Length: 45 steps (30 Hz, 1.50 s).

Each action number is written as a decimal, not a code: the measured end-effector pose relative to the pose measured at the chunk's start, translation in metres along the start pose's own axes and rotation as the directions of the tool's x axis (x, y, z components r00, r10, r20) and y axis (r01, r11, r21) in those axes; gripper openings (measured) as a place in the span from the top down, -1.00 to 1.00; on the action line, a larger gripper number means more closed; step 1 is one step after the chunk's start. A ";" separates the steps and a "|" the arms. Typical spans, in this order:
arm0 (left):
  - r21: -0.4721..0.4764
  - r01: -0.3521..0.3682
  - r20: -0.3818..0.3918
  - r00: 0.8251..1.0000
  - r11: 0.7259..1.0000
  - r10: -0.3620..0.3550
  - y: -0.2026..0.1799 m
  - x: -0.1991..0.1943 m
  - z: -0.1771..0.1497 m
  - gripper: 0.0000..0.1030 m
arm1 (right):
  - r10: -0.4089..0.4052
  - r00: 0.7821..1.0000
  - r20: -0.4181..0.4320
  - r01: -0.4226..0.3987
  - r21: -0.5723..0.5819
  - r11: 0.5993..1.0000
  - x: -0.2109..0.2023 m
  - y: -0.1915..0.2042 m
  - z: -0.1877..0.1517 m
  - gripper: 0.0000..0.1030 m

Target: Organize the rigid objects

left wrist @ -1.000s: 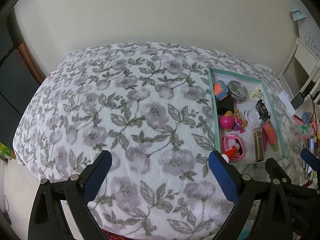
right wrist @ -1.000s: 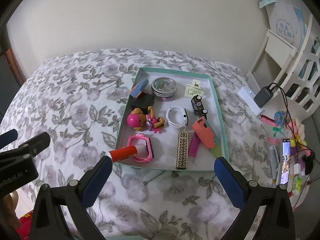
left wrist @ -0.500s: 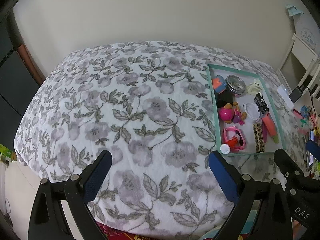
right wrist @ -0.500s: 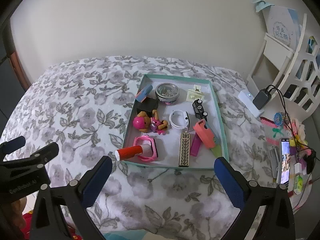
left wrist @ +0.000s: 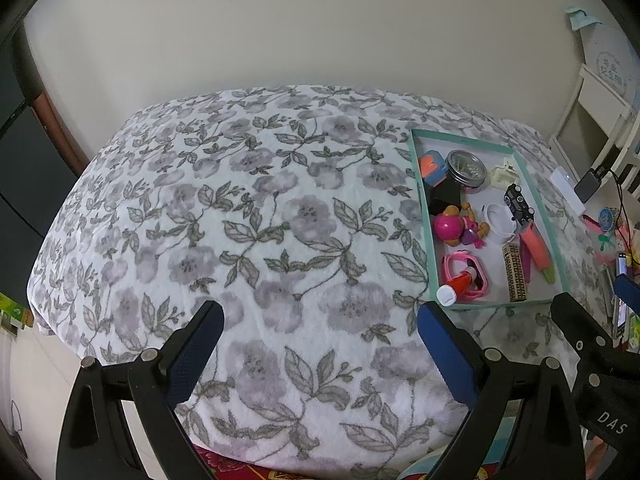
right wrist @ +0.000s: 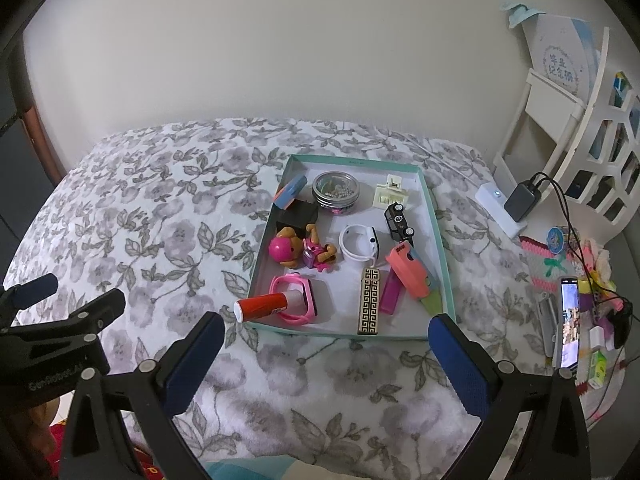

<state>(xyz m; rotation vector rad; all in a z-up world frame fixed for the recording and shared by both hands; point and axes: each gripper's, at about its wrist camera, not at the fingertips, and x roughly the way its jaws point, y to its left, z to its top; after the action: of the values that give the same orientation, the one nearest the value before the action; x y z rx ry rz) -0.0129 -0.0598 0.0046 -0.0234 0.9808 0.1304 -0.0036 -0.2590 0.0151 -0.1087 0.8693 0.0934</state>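
**A:** How far along does the tidying seem?

**B:** Nearly done, I'd judge. The small rigid items lie inside the shallow teal-rimmed cardboard tray (right wrist: 438, 236) on the floral bedspread (right wrist: 160, 208). Only the red glue stick with a white cap (right wrist: 262, 306) pokes over the near-left rim.

**A:** And the grippers?

**B:** The left gripper (left wrist: 320, 354) and right gripper (right wrist: 326, 360) hover short of the tray, jaws spread wide, holding nothing.

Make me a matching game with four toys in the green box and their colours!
Things:
1. small toy car
2. round wristband
3. square-faced toy watch
4. tube poking over the box's edge

Colours:
A. red
B. white
C. black
D. pink

Pairs: 1-C, 2-B, 3-D, 4-A
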 end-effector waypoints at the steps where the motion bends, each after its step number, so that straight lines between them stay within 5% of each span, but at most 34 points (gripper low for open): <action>1: -0.001 -0.001 0.001 1.000 1.000 0.001 0.000 0.000 0.000 -0.89 | 0.001 1.000 0.001 -0.001 0.000 1.000 0.000 0.000 0.000 -1.00; 45: -0.009 -0.016 0.033 0.999 1.000 0.016 0.000 -0.007 0.002 -0.89 | -0.006 1.000 -0.019 0.006 0.003 1.000 0.009 -0.004 0.001 -1.00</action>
<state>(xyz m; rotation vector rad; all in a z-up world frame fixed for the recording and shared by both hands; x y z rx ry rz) -0.0145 -0.0603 0.0114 -0.0214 0.9475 0.1496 0.0033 -0.2621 0.0095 -0.1099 0.8876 0.0853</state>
